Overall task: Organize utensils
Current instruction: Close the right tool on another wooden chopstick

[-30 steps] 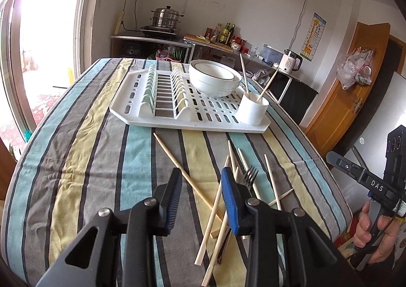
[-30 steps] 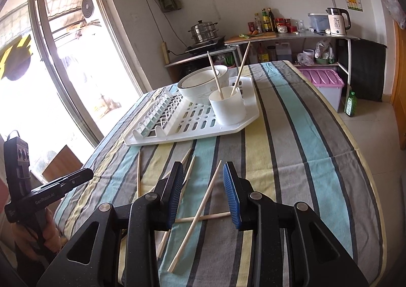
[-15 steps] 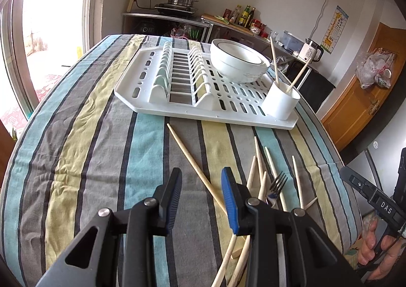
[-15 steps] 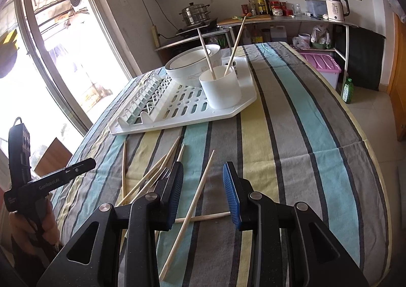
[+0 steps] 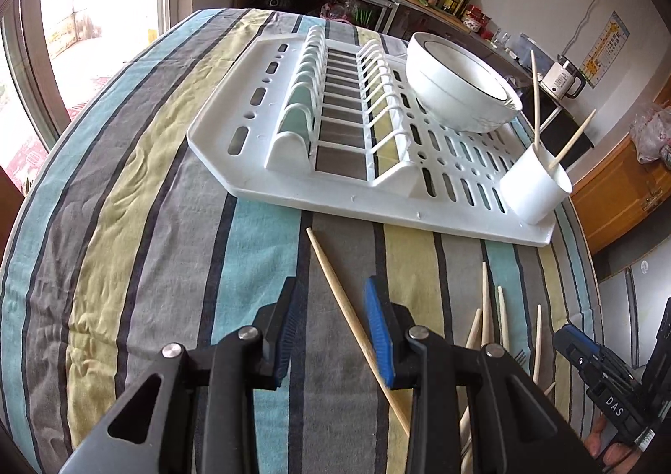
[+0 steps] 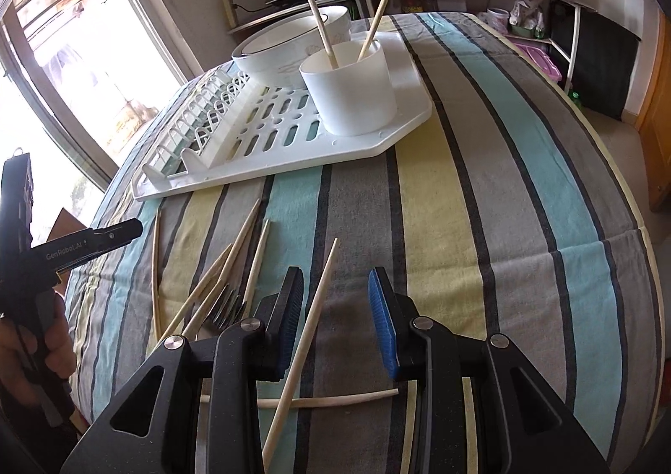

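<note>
Several wooden chopsticks and a fork lie loose on the striped tablecloth. My left gripper is open, low over the cloth, with one long chopstick lying between its jaws. My right gripper is open, with another chopstick between its jaws; a further one lies crosswise under it. A white cup holding two chopsticks stands on the white drying rack; the cup also shows in the left wrist view.
A white bowl sits on the rack behind the cup. More chopsticks lie to the right of my left gripper. The table edge drops off at the right. Kitchen shelves and a window stand beyond the table.
Both grippers have moved forward and down toward the table. Each now has a chopstick lying between its open jaws. The rack and cup look nearer.
</note>
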A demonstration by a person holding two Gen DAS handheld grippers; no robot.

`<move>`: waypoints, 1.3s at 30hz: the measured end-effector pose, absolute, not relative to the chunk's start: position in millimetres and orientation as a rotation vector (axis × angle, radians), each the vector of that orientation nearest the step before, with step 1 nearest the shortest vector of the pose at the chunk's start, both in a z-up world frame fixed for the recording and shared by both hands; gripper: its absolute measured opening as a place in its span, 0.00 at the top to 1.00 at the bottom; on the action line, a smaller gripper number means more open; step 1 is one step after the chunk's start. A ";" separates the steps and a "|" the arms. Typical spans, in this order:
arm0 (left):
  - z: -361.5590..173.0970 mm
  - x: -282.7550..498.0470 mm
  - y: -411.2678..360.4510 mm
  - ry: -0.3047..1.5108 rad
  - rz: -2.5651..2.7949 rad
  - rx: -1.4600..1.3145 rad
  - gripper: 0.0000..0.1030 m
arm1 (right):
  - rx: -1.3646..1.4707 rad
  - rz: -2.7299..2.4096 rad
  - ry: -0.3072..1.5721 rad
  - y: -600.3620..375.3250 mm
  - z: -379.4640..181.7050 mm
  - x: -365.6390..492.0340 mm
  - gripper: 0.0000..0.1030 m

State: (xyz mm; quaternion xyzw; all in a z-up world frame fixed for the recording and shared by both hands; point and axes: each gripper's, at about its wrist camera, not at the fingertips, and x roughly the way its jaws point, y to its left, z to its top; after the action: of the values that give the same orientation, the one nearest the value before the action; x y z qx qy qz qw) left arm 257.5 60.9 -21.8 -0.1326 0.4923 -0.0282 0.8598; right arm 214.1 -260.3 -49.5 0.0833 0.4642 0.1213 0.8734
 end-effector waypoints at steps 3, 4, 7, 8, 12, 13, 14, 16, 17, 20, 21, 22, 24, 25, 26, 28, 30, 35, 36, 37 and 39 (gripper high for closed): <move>-25.4 265.9 61.0 1.060 -0.031 -0.286 0.68 | 0.165 0.242 0.987 -258.4 -52.1 220.5 0.67; -26.3 268.3 60.6 1.067 -0.021 -0.286 0.68 | 0.162 0.241 0.992 -257.9 -52.8 222.0 0.67; -30.7 276.7 58.9 1.094 0.005 -0.288 0.68 | 0.150 0.231 1.006 -256.4 -55.0 227.5 0.67; -33.0 279.0 58.4 1.106 0.014 -0.288 0.68 | 0.147 0.227 1.011 -256.1 -55.9 228.8 0.67; -34.1 286.6 54.9 1.107 0.051 -0.254 0.68 | 0.130 0.198 1.034 -254.7 -61.5 234.1 0.70; -34.0 288.7 52.8 1.110 0.058 -0.238 0.68 | 0.125 0.193 1.031 -254.5 -61.8 234.6 0.73; -34.2 290.7 50.2 1.110 0.067 -0.219 0.68 | 0.119 0.184 1.032 -254.4 -62.1 235.3 0.74; -34.8 293.9 43.8 1.111 0.085 -0.172 0.68 | 0.116 0.173 1.037 -253.4 -61.8 236.8 0.75; -35.2 295.6 41.4 1.112 0.093 -0.150 0.68 | 0.109 0.167 1.040 -252.1 -61.5 237.3 0.75; -36.3 297.7 34.7 1.110 0.124 -0.102 0.69 | 0.065 0.139 1.046 -246.4 -61.4 237.1 0.80; -36.2 298.1 32.4 1.106 0.132 -0.087 0.70 | 0.051 0.130 1.047 -244.9 -61.0 237.7 0.82; -36.1 298.3 30.5 1.102 0.133 -0.079 0.72 | 0.036 0.123 1.048 -243.5 -61.1 237.4 0.87; -35.5 298.9 26.5 1.101 0.128 -0.064 0.81 | 0.021 0.113 1.048 -242.4 -61.1 236.7 0.90; -34.9 298.8 23.2 1.102 0.123 -0.053 0.84 | 0.021 0.115 1.048 -242.7 -60.7 236.9 0.92; -34.8 299.5 21.3 1.102 0.118 -0.043 0.89 | 0.020 0.117 1.049 -242.8 -60.7 236.4 0.95; -34.6 300.3 17.7 1.102 0.111 -0.026 0.92 | 0.028 0.123 1.048 -244.2 -60.7 235.4 0.96; -34.5 301.3 17.5 1.100 0.107 -0.025 0.92 | 0.054 0.137 1.046 -247.2 -60.5 234.3 0.96; -32.2 298.1 22.4 1.095 0.068 -0.064 0.92 | 0.087 0.164 1.017 -253.2 -53.9 232.0 0.96; -30.4 297.3 23.7 1.090 0.060 -0.070 0.92 | 0.089 0.169 1.009 -253.8 -51.0 231.6 0.96; -27.8 295.9 24.2 1.082 0.054 -0.073 0.92 | 0.087 0.171 1.000 -253.3 -48.1 230.4 0.96; -21.3 293.3 25.2 1.067 0.038 -0.079 0.92 | 0.088 0.184 0.980 -252.8 -41.3 228.5 0.96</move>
State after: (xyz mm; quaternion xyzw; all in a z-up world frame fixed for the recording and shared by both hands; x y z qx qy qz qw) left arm 293.3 25.2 -21.3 -0.0378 0.5083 0.0182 0.8602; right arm 228.5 -252.8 -41.3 0.0420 0.4696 0.0881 0.8775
